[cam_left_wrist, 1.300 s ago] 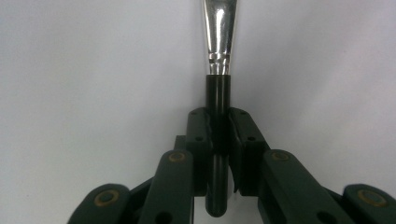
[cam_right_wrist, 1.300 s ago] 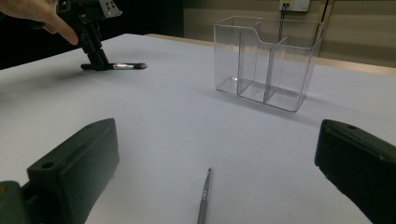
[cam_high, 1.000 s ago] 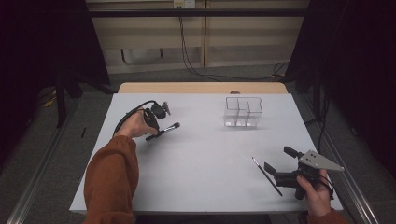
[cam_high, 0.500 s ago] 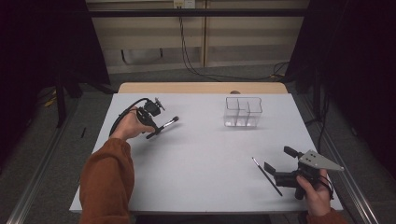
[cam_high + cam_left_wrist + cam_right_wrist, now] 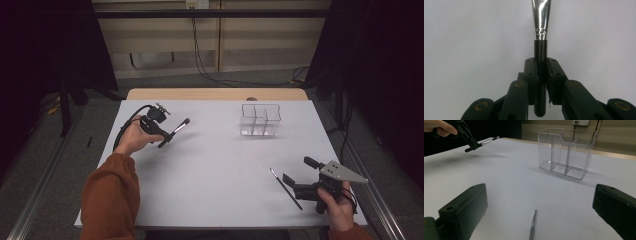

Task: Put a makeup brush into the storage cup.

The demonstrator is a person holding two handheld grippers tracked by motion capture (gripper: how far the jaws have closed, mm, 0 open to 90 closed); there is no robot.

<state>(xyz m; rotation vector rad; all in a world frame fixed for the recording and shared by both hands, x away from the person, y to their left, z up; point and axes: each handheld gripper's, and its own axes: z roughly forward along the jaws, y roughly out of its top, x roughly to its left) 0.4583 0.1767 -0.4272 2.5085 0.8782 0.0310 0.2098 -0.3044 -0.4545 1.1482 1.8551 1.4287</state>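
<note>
My left gripper (image 5: 162, 134) is shut on a black-handled brush (image 5: 175, 132) with a silver ferrule, held above the white table at the left. In the left gripper view the brush handle (image 5: 540, 56) is pinched between the jaws, the ferrule pointing away. My right gripper (image 5: 296, 174) rests near the front right edge, jaws wide open with nothing between them. A thin dark brush (image 5: 285, 188) lies flat on the table just left of it; its tip (image 5: 533, 225) shows between the open jaws. A clear three-compartment holder (image 5: 260, 120) stands at the back right (image 5: 567, 152).
The white table top (image 5: 220, 165) has a wooden strip (image 5: 215, 94) along its far edge. Cables hang down the back wall. Dark curtains flank both sides.
The left hand has lifted the brush and carried it slightly up and away, tilting it. The right gripper and the thin brush have stayed put.
</note>
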